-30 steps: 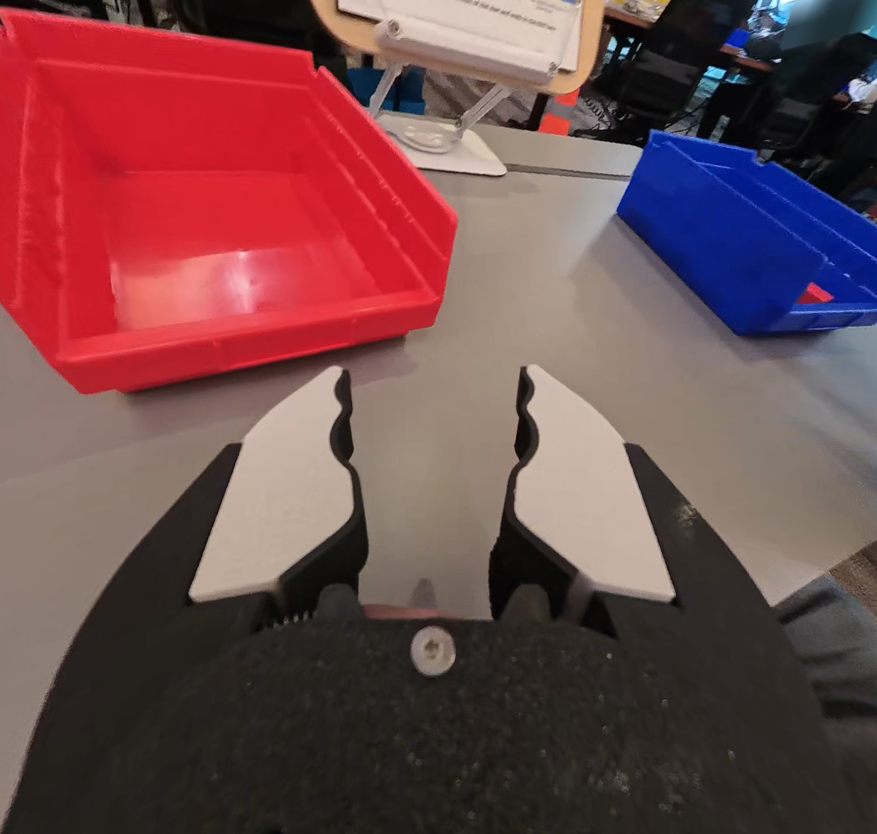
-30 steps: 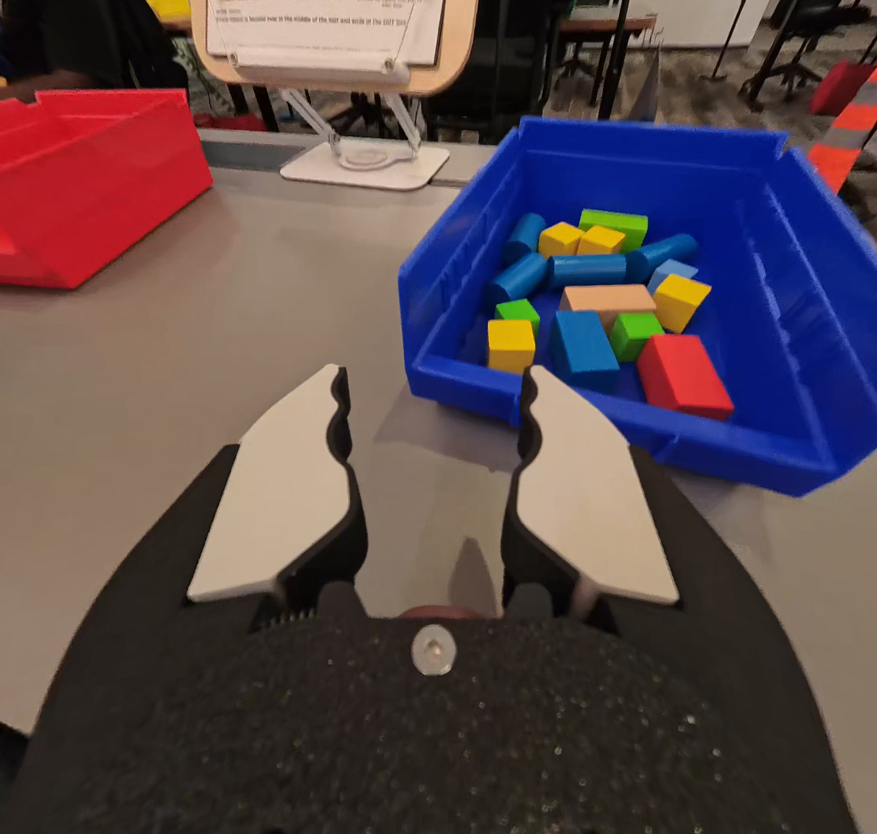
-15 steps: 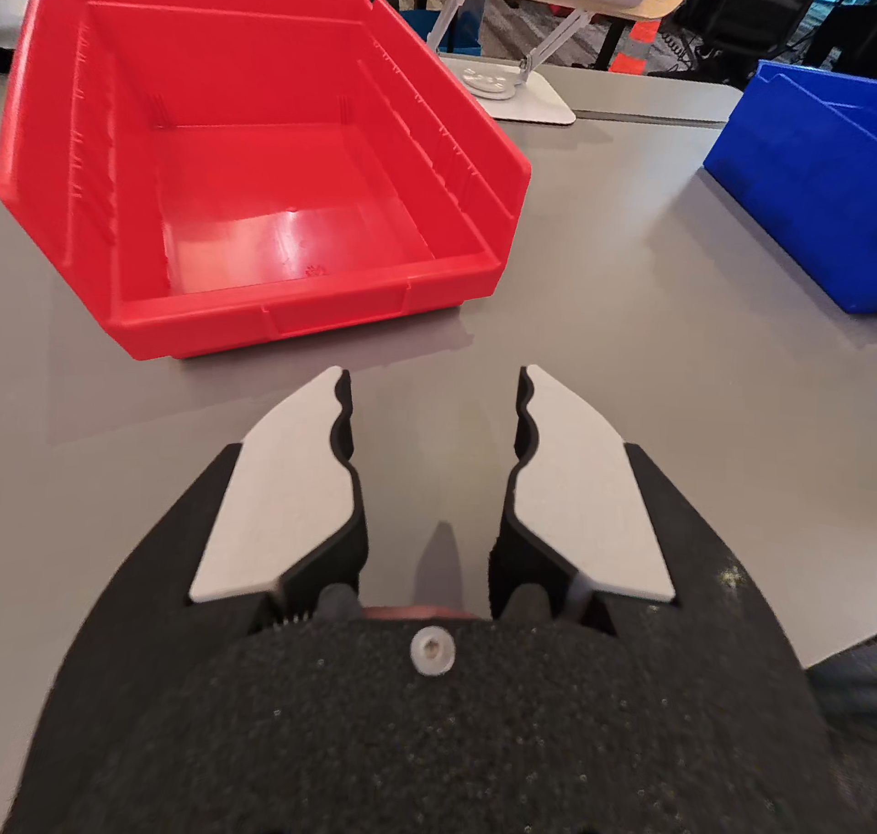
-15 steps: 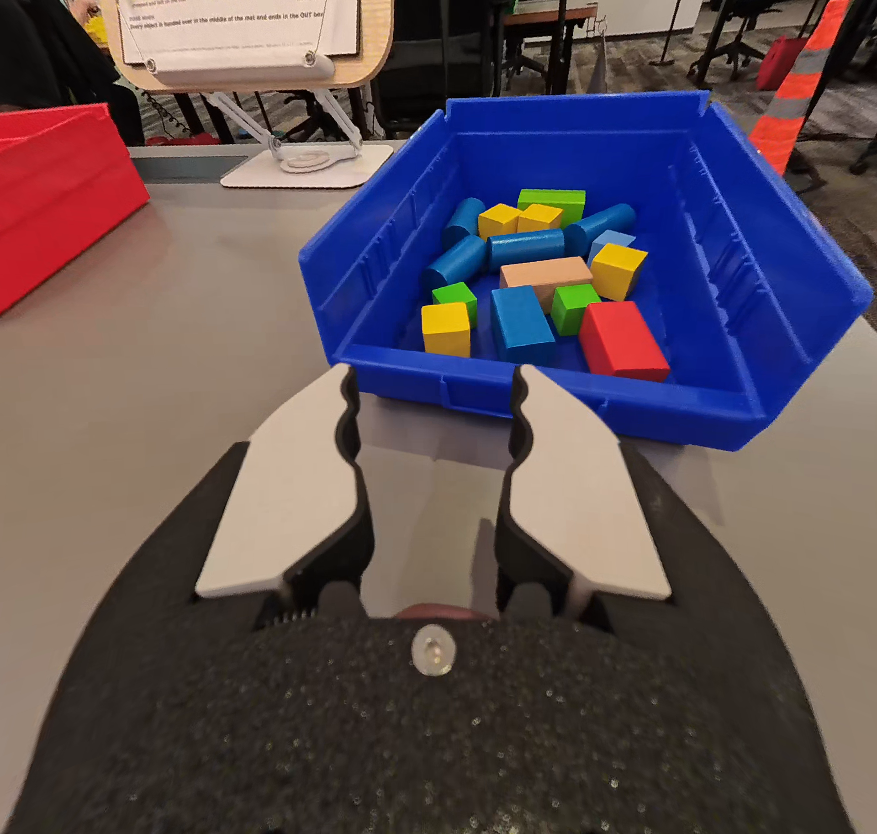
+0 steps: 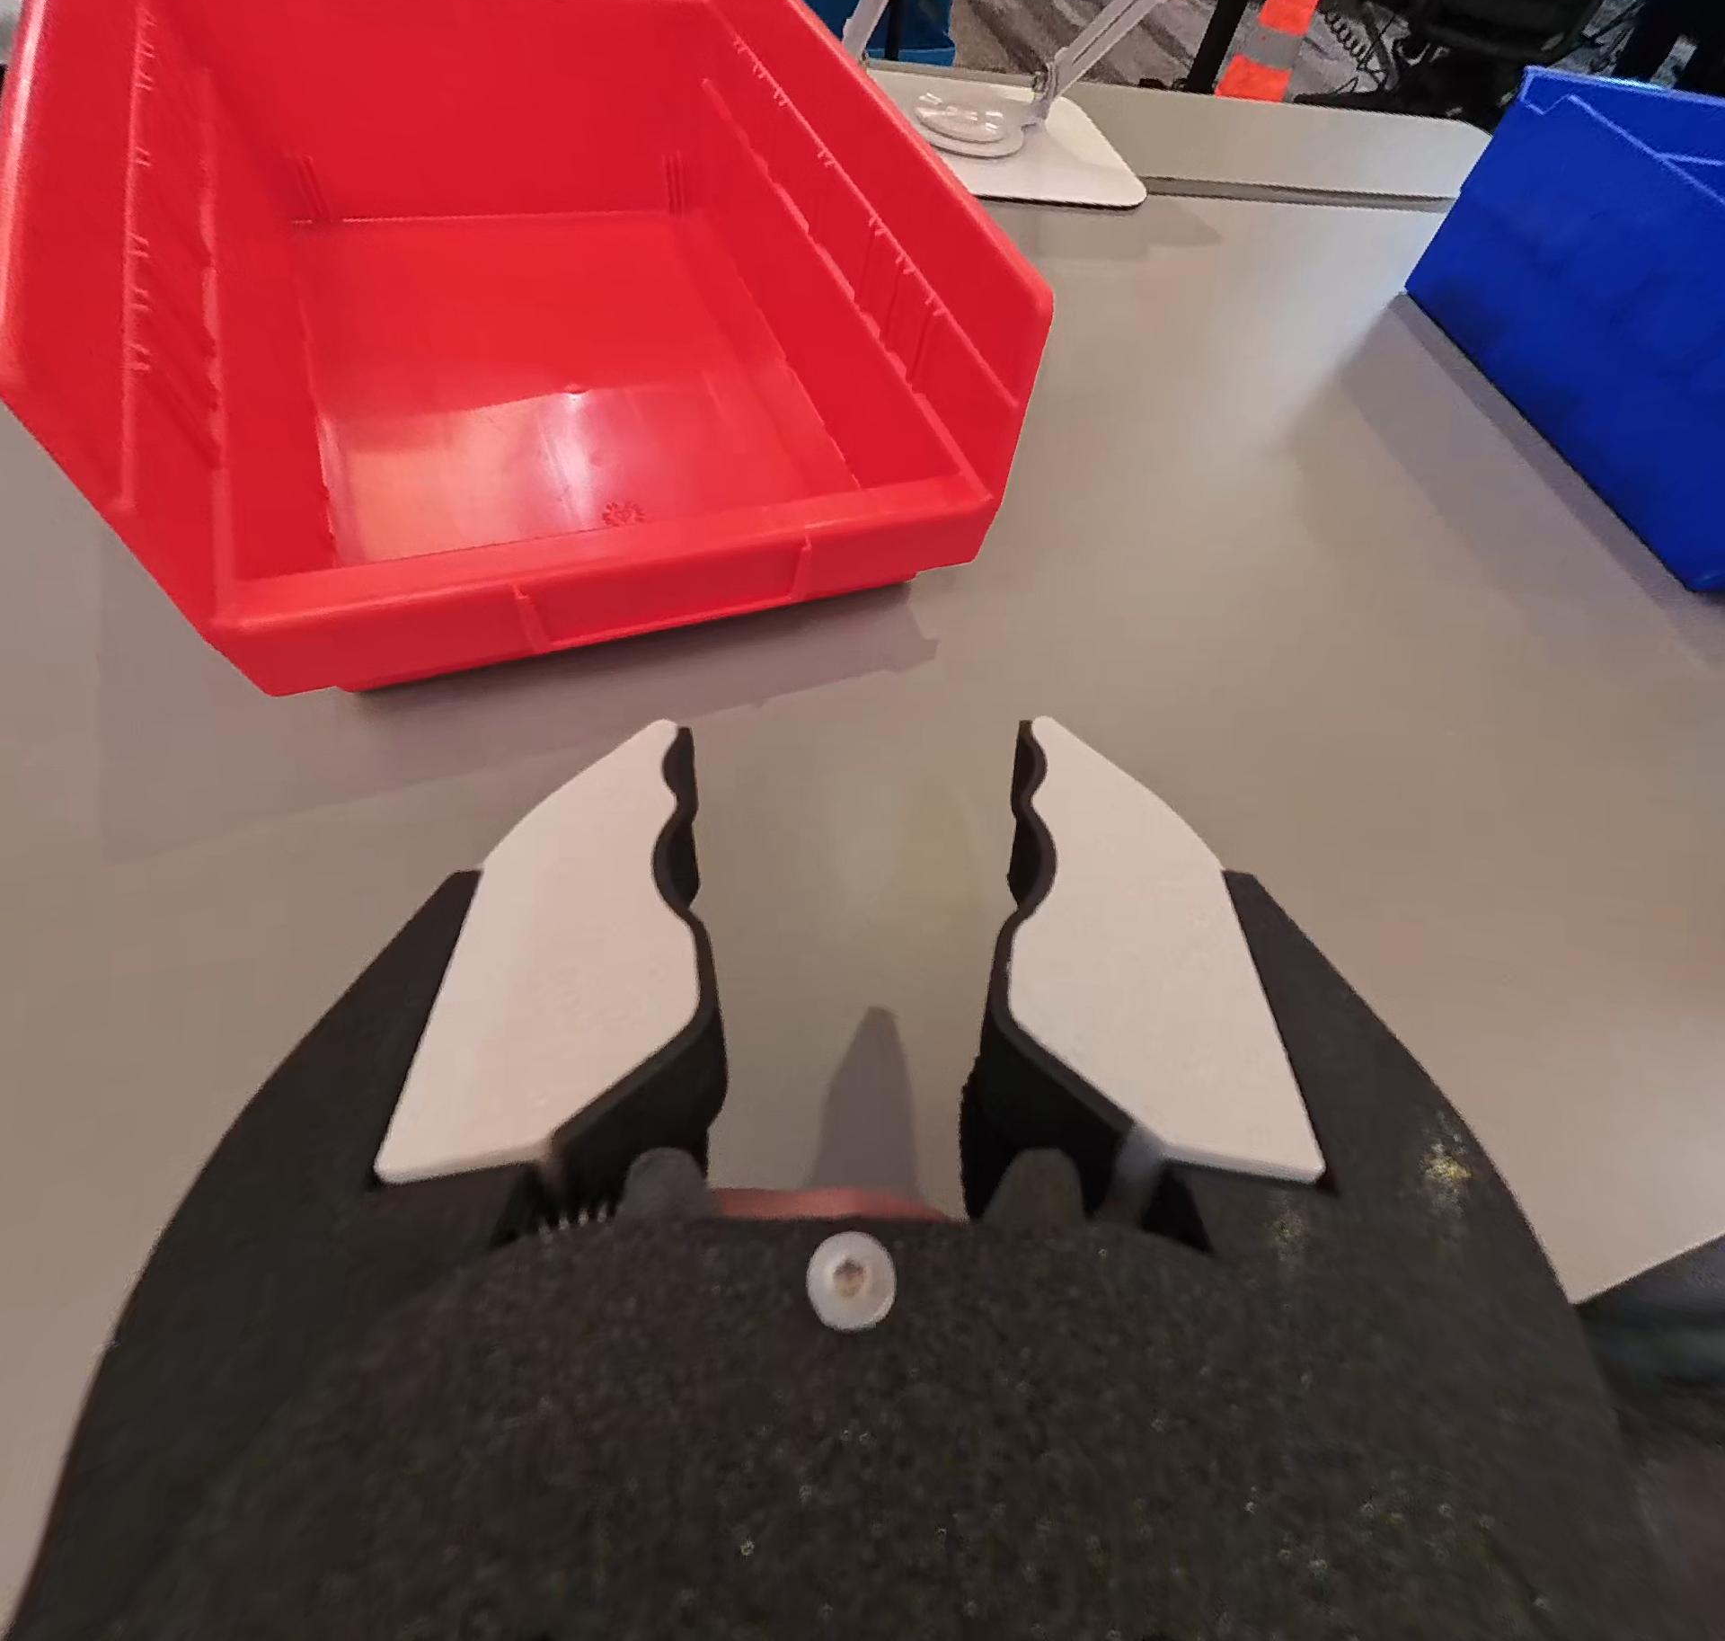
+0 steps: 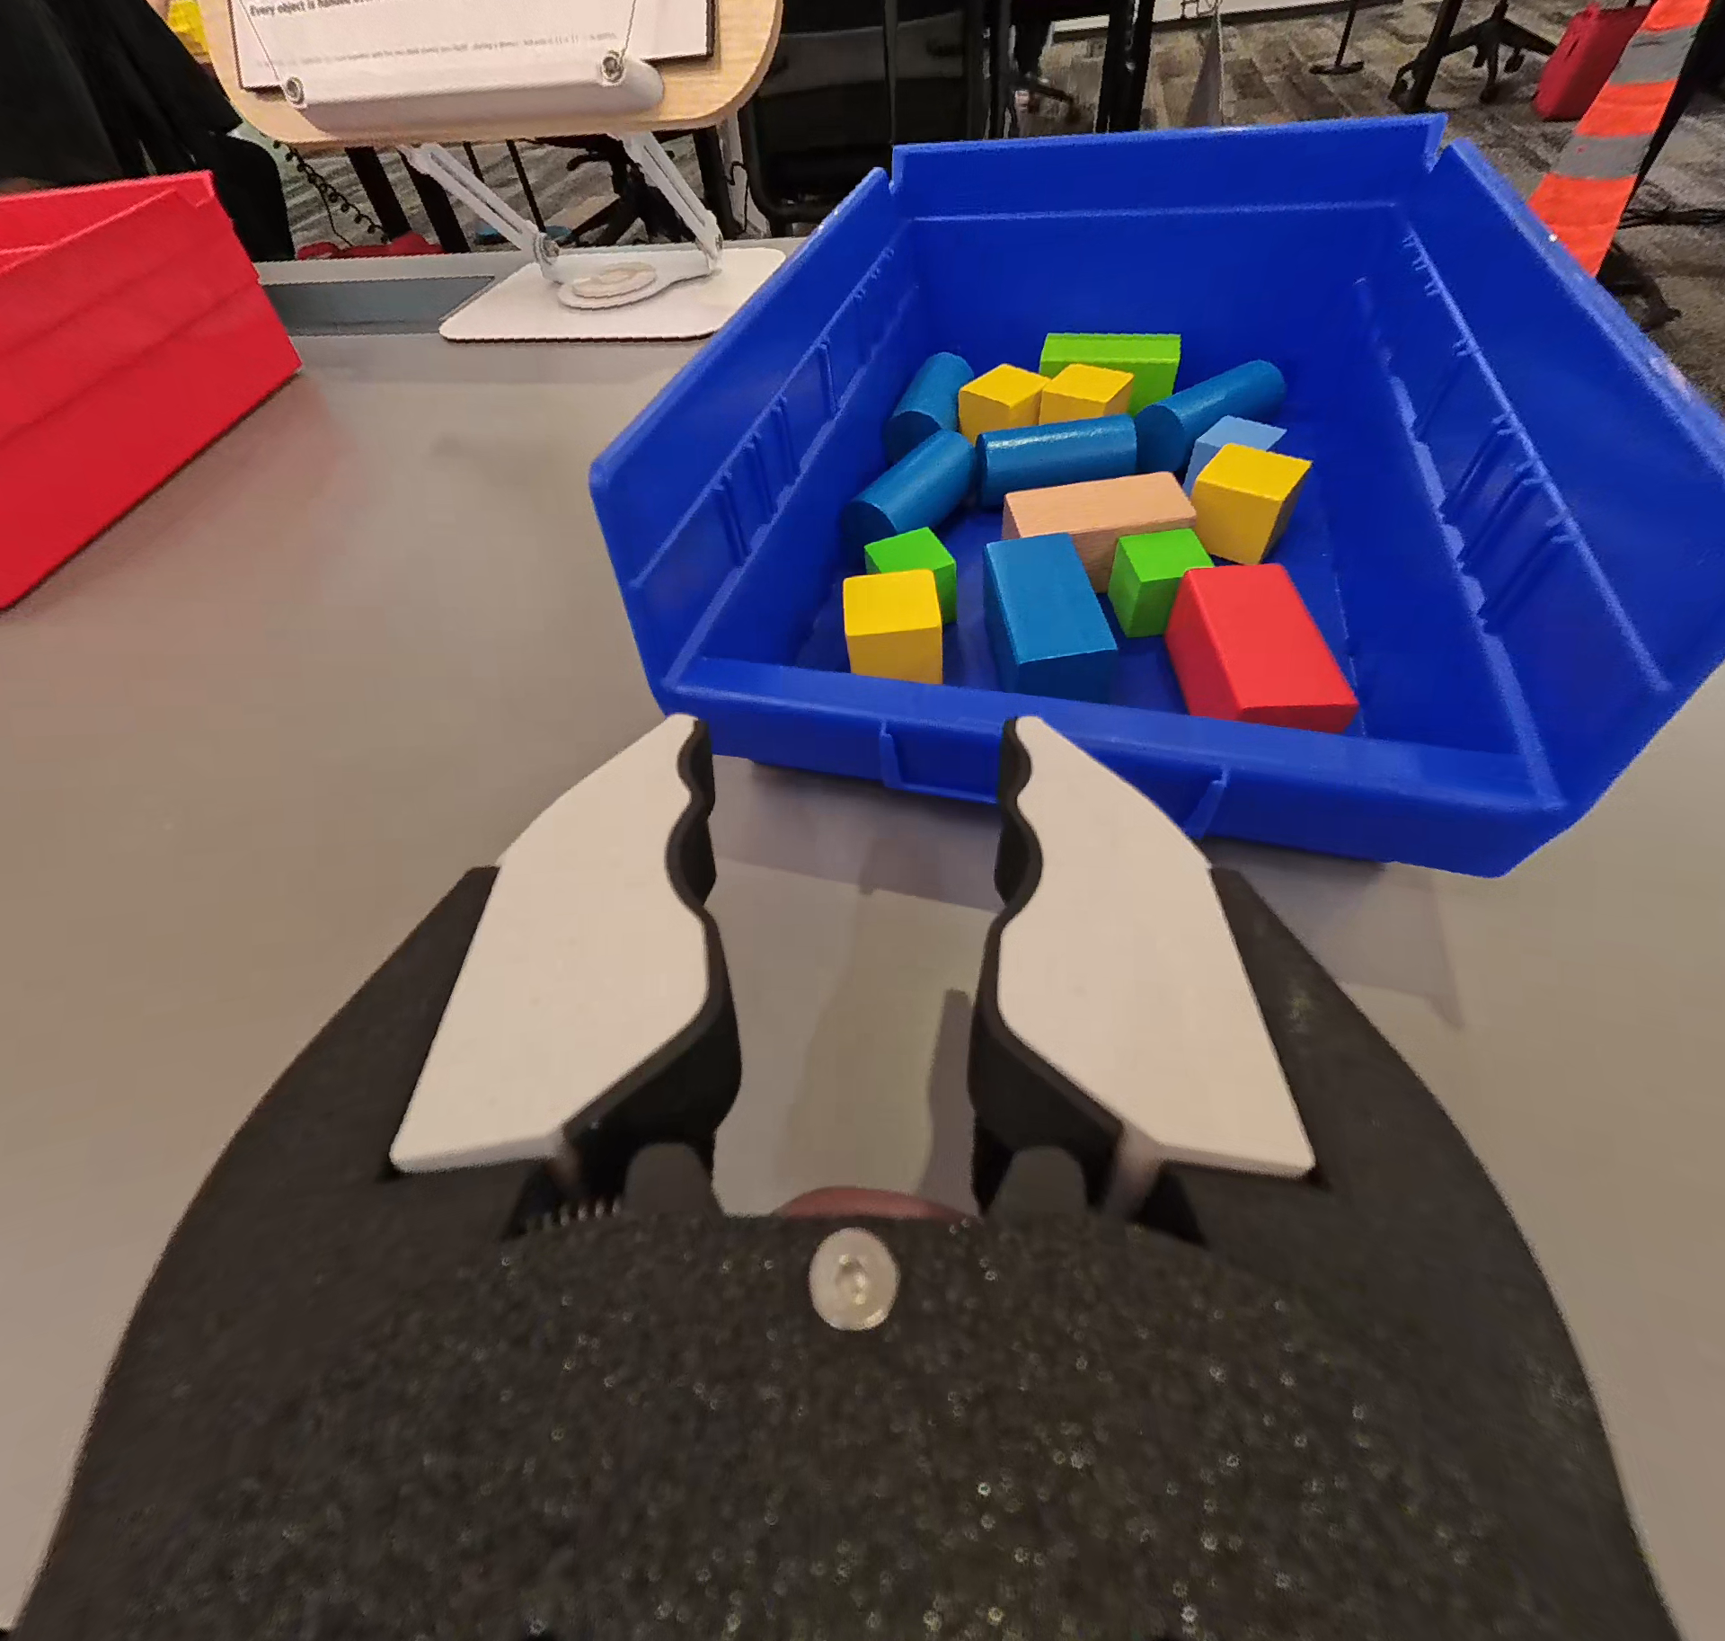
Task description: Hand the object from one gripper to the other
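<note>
My left gripper (image 5: 857,756) is open and empty over the grey table, just in front of an empty red bin (image 5: 597,606). My right gripper (image 6: 854,746) is open and empty, its tips at the front wall of a blue bin (image 6: 1101,774). The blue bin holds several wooden blocks: a red block (image 6: 1251,644), a blue block (image 6: 1045,611), a yellow cube (image 6: 893,625), green cubes (image 6: 1153,578), blue cylinders (image 6: 1055,457) and a plain wood block (image 6: 1097,508). Neither gripper touches a block.
A sign board on a white stand (image 6: 607,289) is at the table's back edge between the bins. The red bin's corner shows in the right wrist view (image 6: 121,401), the blue bin's corner in the left wrist view (image 5: 1587,354). Chairs and an orange cone (image 6: 1624,121) lie beyond.
My left gripper has tilted down and swung toward the red bin. My right gripper has moved closer to the blue bin and now faces it squarely. Both stayed open.
</note>
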Action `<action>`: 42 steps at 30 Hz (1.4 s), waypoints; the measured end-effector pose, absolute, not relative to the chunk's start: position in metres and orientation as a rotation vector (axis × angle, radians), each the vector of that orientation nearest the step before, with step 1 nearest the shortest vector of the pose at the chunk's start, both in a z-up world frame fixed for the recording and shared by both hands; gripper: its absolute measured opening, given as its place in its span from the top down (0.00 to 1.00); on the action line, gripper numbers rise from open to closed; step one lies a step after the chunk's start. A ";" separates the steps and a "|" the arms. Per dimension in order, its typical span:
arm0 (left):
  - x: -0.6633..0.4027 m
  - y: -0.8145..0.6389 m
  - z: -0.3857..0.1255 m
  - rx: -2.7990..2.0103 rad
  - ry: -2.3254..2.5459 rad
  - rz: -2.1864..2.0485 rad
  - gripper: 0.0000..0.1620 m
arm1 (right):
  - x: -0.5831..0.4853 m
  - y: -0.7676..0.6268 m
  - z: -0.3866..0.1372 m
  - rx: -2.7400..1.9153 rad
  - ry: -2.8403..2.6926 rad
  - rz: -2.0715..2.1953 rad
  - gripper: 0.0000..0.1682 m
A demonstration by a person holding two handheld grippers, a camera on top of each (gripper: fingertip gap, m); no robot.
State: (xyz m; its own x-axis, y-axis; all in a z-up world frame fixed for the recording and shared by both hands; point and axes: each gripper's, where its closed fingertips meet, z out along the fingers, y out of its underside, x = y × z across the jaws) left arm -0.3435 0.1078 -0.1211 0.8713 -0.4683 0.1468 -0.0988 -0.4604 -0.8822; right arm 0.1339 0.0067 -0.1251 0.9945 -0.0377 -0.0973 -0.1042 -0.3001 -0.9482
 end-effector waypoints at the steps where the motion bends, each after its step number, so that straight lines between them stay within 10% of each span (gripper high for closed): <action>1: -0.343 0.107 -0.121 -2.023 0.418 -0.454 0.60 | 0.134 0.006 -0.125 -1.875 0.105 0.068 0.65; 19: -0.318 0.110 -0.113 -2.003 0.481 -0.351 0.61 | 0.169 0.000 -0.081 -1.776 0.106 -0.112 0.64; 26: -0.139 0.080 -0.049 -1.792 0.747 -0.608 0.59 | 0.244 0.022 -0.010 -1.690 0.167 -0.205 0.59; 34: 0.067 0.061 -0.113 -1.912 0.902 -0.660 0.58 | 0.270 0.011 -0.097 -1.773 0.392 -0.093 0.52; 39: 0.114 0.087 -0.145 -2.021 0.851 -0.602 0.73 | 0.277 0.027 -0.121 -1.828 0.508 0.007 0.63; 42: 0.105 0.102 -0.144 -2.075 0.729 -0.618 0.88 | 0.279 0.030 -0.139 -1.935 0.545 -0.019 0.97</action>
